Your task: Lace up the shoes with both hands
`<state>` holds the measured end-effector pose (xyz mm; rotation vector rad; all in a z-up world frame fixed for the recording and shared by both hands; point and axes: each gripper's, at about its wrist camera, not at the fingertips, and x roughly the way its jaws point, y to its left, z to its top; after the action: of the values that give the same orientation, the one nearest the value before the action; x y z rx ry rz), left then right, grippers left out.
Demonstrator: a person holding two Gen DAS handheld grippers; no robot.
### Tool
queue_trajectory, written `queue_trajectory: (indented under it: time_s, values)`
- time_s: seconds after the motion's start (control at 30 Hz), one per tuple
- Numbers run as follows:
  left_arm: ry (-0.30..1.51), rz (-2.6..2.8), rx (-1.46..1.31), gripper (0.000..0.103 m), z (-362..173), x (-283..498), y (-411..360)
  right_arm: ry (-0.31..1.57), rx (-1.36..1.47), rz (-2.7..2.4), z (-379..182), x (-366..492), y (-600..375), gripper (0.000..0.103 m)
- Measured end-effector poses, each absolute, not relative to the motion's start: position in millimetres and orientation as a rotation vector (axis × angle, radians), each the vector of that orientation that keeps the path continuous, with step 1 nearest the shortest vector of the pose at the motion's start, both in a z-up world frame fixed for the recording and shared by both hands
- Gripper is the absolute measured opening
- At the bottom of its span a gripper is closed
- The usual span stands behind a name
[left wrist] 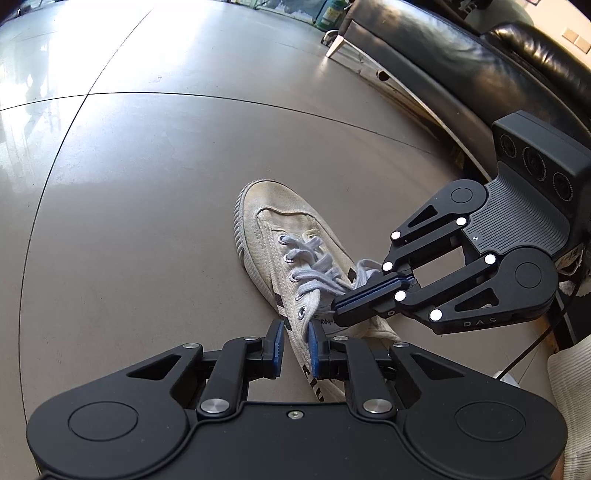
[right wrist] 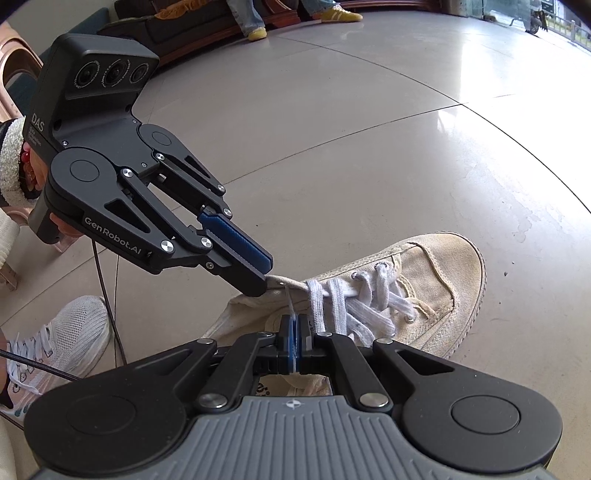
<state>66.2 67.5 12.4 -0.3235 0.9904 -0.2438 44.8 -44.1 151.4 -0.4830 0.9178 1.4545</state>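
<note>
A worn cream canvas shoe (left wrist: 266,221) (right wrist: 424,280) lies on the floor, threaded with a white lace (left wrist: 314,266) (right wrist: 351,306) through several eyelets. My left gripper (left wrist: 295,328) (right wrist: 260,286) sits at the shoe's upper eyelet edge, its blue pads nearly together with the canvas edge pinched at the tips. My right gripper (right wrist: 294,321) (left wrist: 336,308) reaches in from the other side and is shut on the lace's thin end. That end runs up to the top eyelet beside the left tips. The shoe's heel is hidden under the grippers.
A black leather sofa (left wrist: 461,55) runs along the far side. A person's foot in a white mesh sneaker (right wrist: 66,332) and a dark cable (right wrist: 107,295) lie near the left gripper. Another person's feet (right wrist: 255,33) stand far off on the grey tiled floor (left wrist: 147,166).
</note>
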Motion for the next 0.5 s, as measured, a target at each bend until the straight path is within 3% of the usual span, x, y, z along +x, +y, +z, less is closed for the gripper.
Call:
queue_trajectory:
  time_s: [0.5]
  values:
    - [1.002, -0.232, -0.419, 0.003, 10.7, 65.8, 77.6, 0.992, -0.354, 1.408, 154.3, 48.6, -52.7, 0.001]
